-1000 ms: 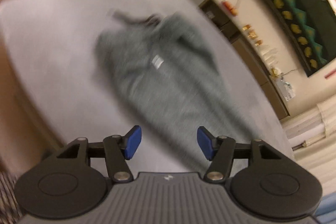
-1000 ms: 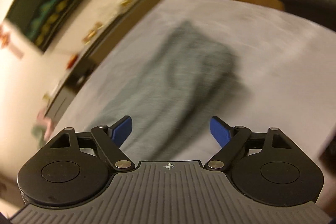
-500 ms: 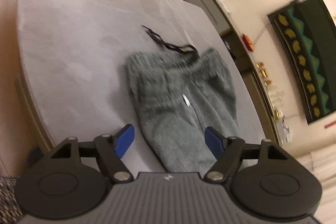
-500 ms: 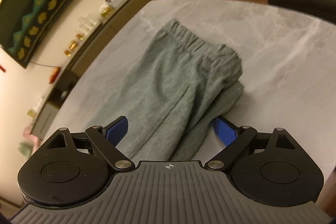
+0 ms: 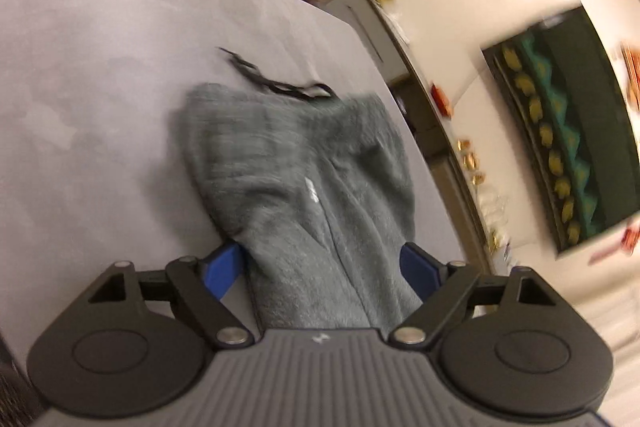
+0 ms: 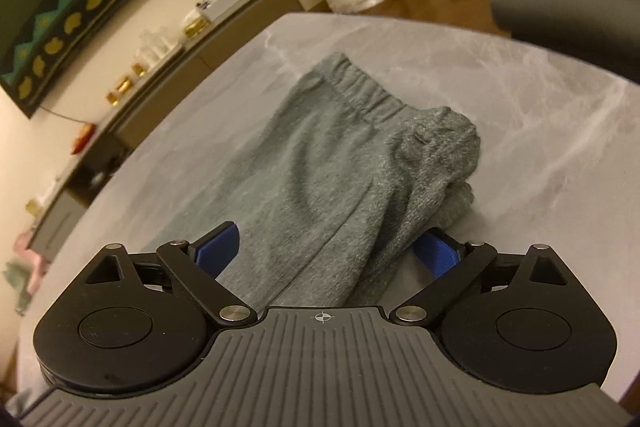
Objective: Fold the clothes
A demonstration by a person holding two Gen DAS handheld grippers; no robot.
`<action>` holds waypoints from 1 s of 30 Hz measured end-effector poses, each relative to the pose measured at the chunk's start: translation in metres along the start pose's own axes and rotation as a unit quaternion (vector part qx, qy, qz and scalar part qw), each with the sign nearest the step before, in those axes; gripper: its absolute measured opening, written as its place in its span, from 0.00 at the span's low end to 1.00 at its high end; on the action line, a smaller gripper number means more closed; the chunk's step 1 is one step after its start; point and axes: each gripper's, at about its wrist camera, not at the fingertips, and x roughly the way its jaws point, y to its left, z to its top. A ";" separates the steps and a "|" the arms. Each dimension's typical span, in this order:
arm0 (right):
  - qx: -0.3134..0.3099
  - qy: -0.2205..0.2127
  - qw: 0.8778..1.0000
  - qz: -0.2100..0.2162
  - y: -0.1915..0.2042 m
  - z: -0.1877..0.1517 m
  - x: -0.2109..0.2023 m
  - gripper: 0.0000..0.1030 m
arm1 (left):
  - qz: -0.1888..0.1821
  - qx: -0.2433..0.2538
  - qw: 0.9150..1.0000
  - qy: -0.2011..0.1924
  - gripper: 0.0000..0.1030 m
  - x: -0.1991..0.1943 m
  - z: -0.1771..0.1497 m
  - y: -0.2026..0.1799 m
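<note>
1. the table point(image 6: 540, 99), a pale grey marbled top, carries the one garment; it lies lengthwise between the two views, well inside the edges.
2. the grey sweatpants point(image 6: 320, 187) lie with the legs stacked one on the other. the waistband point(image 5: 256, 131) is the far end in the left view, and the cuffs point(image 6: 440, 143) are the far end in the right view, the upper one bunched over the lower.
3. judging by the knit, the cloth is soft, thick, light and limp. it should drape and sag from any pinch, so one hold would let the rest trail. its fuzzy surface should not slip in rubber pads, and nothing in it is fragile.
4. likely best holds: both layers at an edge, one gripper toward each end, so the stacked legs lift together and do not slide apart.
5. the left gripper point(image 5: 320, 265) has just been opening and stands wide, its blue pads either side of the fabric, which runs between them and under the body; it holds nothing.
6. the right gripper point(image 6: 326, 251) is also spread wide over the pant legs, with cloth between the pads, the right pad partly hidden behind a fold; nothing looks pinched.
7. the black drawstring point(image 5: 276, 83) trails loose on the table beyond the waistband, and may snag or dangle in a fold.
</note>
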 end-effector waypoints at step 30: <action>-0.133 0.038 0.990 -0.020 0.127 0.104 0.084 0.58 | 0.135 0.192 0.971 0.046 0.26 0.173 0.112 -0.213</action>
